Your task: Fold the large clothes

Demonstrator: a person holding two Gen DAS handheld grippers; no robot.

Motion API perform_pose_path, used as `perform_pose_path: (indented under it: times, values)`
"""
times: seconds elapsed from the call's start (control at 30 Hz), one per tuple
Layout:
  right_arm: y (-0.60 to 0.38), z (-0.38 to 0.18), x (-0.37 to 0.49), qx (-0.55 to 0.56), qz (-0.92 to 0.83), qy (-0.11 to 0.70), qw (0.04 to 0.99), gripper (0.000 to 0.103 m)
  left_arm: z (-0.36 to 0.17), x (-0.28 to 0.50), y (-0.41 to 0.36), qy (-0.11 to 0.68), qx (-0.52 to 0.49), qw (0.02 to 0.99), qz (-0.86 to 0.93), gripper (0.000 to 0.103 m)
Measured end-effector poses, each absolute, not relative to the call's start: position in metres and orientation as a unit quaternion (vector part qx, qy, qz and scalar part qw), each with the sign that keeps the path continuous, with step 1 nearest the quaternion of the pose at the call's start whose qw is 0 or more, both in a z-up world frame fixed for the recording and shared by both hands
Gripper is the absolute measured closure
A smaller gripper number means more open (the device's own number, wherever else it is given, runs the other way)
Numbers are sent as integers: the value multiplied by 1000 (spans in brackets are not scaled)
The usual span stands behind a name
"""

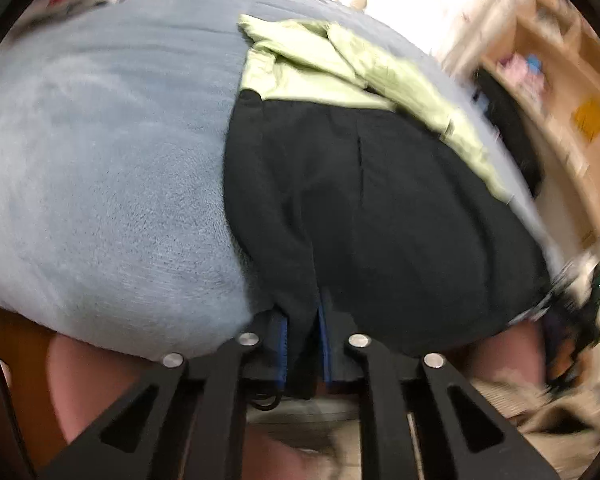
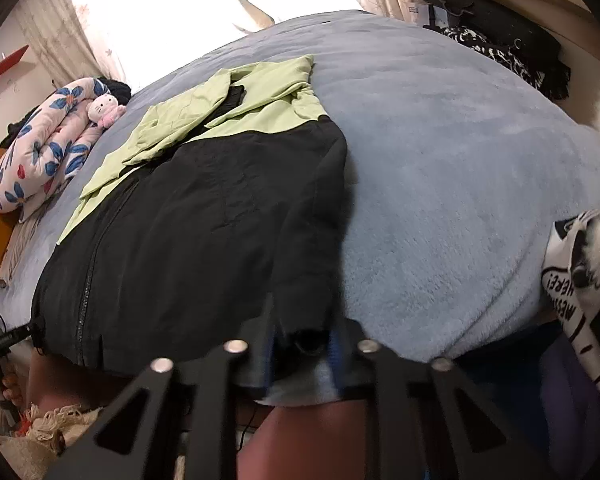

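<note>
I see a big blue blanket spread over the bed. On it lies a black and green jacket, flat, with the green part far from me, up at 12 o'clock, and the black hem at 6 o'clock, at the near edge. My left claw is pinched tight on the black hem. My right claw is almost closed on the hem's other corner, with some blanket caught in it too. A flowery quilt sits at 9 o'clock in the right camera, with a small pink and white toy beside it.
</note>
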State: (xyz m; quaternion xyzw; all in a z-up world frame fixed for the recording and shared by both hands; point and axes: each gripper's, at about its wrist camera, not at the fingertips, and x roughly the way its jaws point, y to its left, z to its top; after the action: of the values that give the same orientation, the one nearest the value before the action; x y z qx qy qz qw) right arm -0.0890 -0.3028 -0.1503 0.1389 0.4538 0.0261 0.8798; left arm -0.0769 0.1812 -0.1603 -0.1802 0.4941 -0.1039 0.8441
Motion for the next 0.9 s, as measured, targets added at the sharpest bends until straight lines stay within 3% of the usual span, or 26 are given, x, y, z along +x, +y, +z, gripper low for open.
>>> perform_pose_path:
  times: [0.07, 0.47, 0.63, 0.83, 0.9]
  values:
    - [-300, -140, -89, 137, 28, 446, 884, 91, -148, -78, 191, 472, -241, 838, -126, 97]
    - [-298, -21, -28, 204, 64, 328, 920, 92, -38, -12, 198, 360, -359, 852, -124, 98]
    - [-306, 8, 43, 223, 51, 319, 920, 92, -4, 66, 215, 344, -369, 860, -84, 98]
    - [-313, 16, 167, 215, 12, 329, 919, 91, -4, 185, 223, 354, -356, 864, -45, 98]
    - [-315, 4, 210, 210, 0, 336, 918, 83, -14, 229, 223, 356, -346, 867, -34, 96]
